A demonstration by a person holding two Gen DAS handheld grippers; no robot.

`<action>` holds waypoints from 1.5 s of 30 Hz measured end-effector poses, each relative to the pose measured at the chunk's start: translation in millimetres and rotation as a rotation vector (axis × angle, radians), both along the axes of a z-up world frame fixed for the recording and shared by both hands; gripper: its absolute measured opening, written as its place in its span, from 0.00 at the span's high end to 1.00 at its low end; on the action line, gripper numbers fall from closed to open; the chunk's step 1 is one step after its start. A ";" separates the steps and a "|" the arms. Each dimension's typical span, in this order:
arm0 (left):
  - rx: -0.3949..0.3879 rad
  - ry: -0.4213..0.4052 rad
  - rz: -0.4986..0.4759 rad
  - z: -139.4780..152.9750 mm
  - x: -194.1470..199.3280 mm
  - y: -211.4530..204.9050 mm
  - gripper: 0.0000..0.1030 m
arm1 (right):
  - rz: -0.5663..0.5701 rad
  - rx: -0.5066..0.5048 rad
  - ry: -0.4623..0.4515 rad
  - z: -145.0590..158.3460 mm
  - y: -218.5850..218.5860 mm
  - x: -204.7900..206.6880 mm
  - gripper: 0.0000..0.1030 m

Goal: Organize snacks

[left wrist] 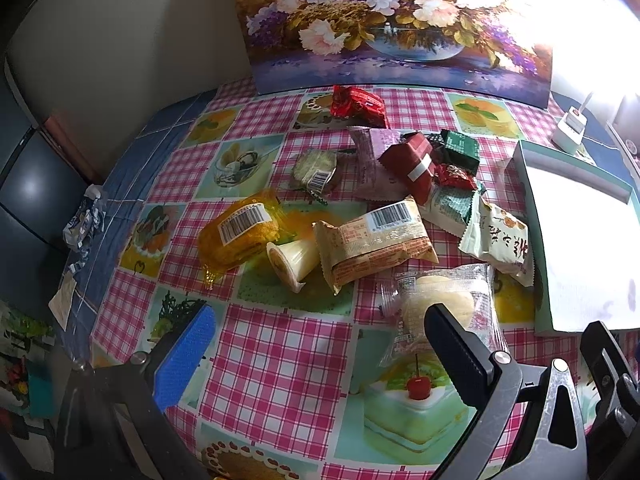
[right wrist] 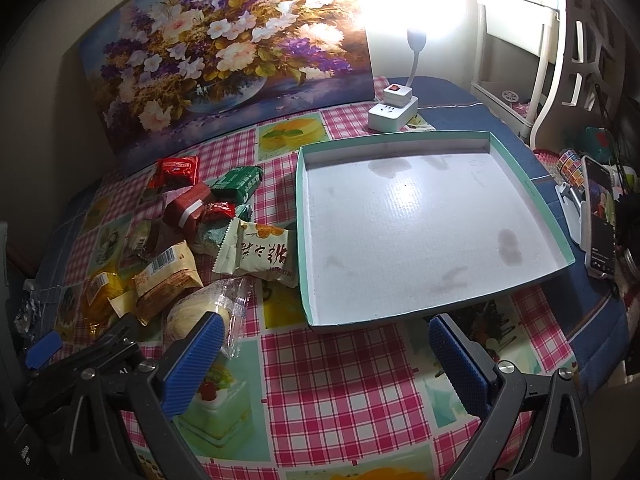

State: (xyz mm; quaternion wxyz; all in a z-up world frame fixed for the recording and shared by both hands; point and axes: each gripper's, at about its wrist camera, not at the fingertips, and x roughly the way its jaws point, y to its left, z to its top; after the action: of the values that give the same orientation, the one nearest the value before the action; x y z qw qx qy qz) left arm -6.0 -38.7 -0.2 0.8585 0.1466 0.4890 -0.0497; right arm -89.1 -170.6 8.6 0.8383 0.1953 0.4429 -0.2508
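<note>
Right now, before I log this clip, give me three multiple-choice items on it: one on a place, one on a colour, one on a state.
1. Where does the pile of snacks lie relative to the shallow box?
A. Inside it
B. To its left on the tablecloth
C. To its right

2. What colour is the outer rim of the shallow box?
A. Teal
B. Red
C. Black

3. What state are the left gripper and the right gripper in?
A. Both shut on a snack
B. Only one open
C. Both open, holding nothing

Answers:
1 B: in the right wrist view the packets sit on the checked tablecloth left of the box.
2 A: the box's edge shows teal around a white inside.
3 C: each view shows two spread fingers with only tablecloth between them.
</note>
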 end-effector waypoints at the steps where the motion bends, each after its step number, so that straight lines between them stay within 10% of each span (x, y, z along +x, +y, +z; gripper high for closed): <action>1: -0.002 0.001 -0.006 -0.1 -0.7 -1.0 0.00 | 0.002 -0.001 0.001 0.0 0.3 0.4 0.00; 32: -0.194 0.018 -0.003 13.1 7.0 26.9 0.00 | -0.045 -0.047 0.012 6.2 0.9 3.4 0.00; 45: -0.283 0.041 0.194 4.1 58.6 42.8 0.00 | -0.042 -0.090 -0.066 32.6 -17.8 58.6 0.00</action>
State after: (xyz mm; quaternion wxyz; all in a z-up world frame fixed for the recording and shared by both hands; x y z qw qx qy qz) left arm 52.6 4.0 3.9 0.8612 -0.0248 0.5062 -0.0378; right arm -30.6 -188.4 41.2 0.8549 0.1749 0.3992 -0.2814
